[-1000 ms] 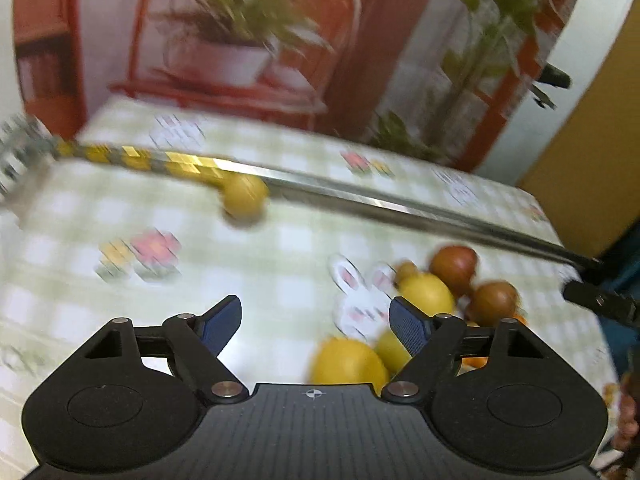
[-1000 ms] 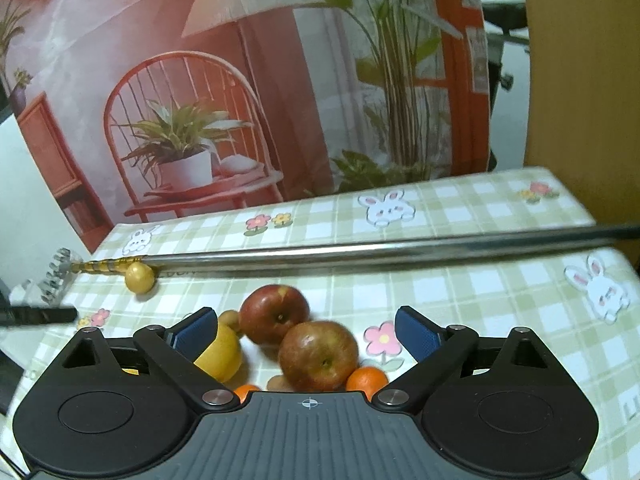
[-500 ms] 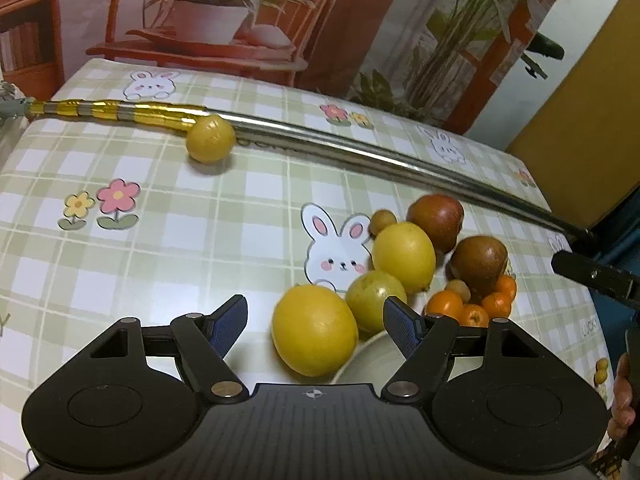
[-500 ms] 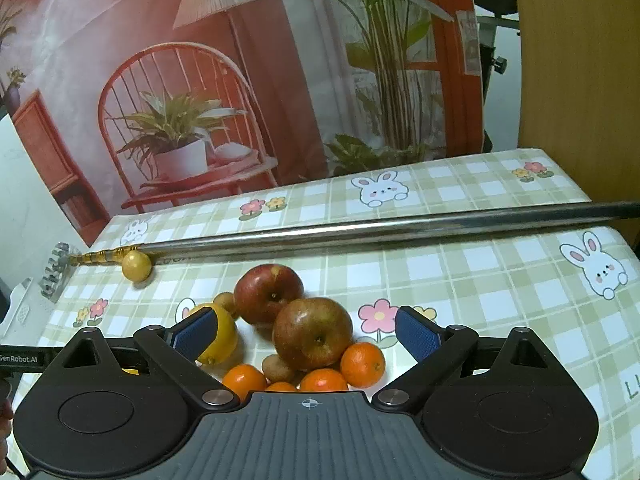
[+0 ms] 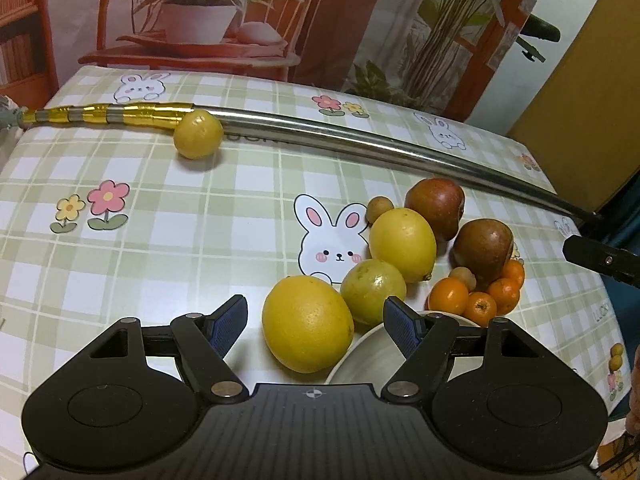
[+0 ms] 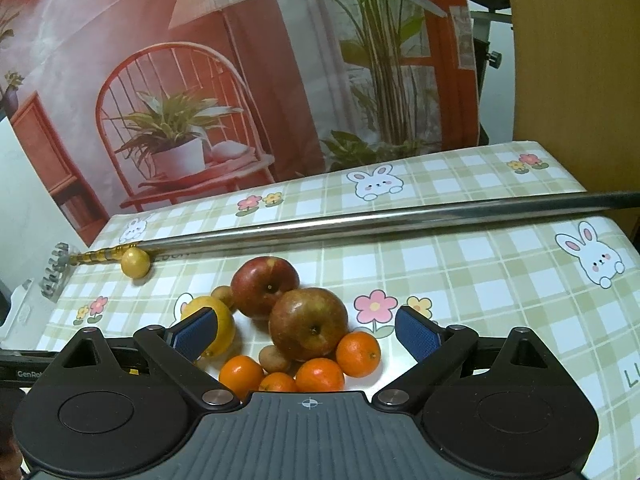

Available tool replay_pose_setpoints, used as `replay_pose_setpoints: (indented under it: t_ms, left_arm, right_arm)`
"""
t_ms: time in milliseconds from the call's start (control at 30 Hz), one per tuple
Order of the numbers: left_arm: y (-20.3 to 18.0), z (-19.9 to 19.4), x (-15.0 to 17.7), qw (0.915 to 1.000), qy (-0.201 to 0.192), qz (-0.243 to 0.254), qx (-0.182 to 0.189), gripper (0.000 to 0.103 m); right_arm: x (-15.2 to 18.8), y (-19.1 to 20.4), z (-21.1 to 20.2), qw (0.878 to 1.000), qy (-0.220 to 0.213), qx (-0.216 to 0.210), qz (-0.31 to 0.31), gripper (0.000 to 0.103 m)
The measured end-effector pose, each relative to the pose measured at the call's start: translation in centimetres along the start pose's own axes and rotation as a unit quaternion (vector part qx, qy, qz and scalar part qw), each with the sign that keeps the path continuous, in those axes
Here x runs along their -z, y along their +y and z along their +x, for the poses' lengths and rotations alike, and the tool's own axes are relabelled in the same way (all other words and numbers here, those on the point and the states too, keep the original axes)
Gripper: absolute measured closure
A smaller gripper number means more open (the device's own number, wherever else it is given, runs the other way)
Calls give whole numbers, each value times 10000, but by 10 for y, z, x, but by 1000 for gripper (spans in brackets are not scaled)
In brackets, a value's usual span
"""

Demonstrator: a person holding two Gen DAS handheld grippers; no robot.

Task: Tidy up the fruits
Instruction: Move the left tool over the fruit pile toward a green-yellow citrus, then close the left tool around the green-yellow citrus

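A pile of fruit lies on the checked tablecloth. In the left wrist view my open left gripper point(image 5: 316, 322) frames a big yellow orange point(image 5: 307, 323) without touching it; behind lie a yellow-green lemon point(image 5: 373, 291), a lemon point(image 5: 402, 244), two red apples point(image 5: 436, 207), small tangerines point(image 5: 448, 295) and a white bowl point(image 5: 364, 356). A lone small lemon point(image 5: 198, 134) sits far left against the rod. My right gripper point(image 6: 306, 332) is open and empty above apples point(image 6: 308, 324) and tangerines point(image 6: 358, 354).
A long metal rod point(image 5: 360, 138) with a gold-wrapped end lies across the table behind the fruit; it shows in the right wrist view point(image 6: 360, 226) too. The table's right edge point(image 5: 608, 320) is near the pile. A printed backdrop stands behind the table.
My left gripper has dropped and tilted toward the pile, so the big orange now lies between its fingers. My right gripper has drawn back slightly, showing more tangerines.
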State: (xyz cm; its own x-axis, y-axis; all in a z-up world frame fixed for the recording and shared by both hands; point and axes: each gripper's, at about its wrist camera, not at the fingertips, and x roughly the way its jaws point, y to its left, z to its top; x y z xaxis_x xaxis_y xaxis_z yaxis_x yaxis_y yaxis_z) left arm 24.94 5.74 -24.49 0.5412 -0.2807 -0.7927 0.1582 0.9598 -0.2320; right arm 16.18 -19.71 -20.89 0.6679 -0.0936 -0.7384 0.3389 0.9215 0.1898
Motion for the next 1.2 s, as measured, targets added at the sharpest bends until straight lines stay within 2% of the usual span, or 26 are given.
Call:
replay_pose_setpoints:
  t_ms: [200,333,433,500,800,933,1200]
  left_arm:
    - [-22,-5,-14,9981,-182,523,265,33]
    - [-41,8,-22,9934,-47,1093,356,33]
    - [-44,26,-27,9921,299,1119,476,35]
    - [-44,36,-28,9910,491,1153,474,42]
    - [-44,59,-27,9855,823,1443,351,44]
    - [-44,64,-28,9842,809,1543,326,55]
    - [-41,46,-23,9863,540,1527,298,55]
  right_arm:
    - [1,1,1,10000,7,-23,-48,8]
    - [1,0,1,10000,5,-18,-14,8]
    - [2,-2,1,10000,7,-3,23,8]
    - [2,-4,0,10000,0,-2,39,8]
    - [4,-16,1,9999,20,15,166,8]
    - [6,-18,3,9997,59,-9,221,8]
    - [8,-25,3,9993,88,59,346,8]
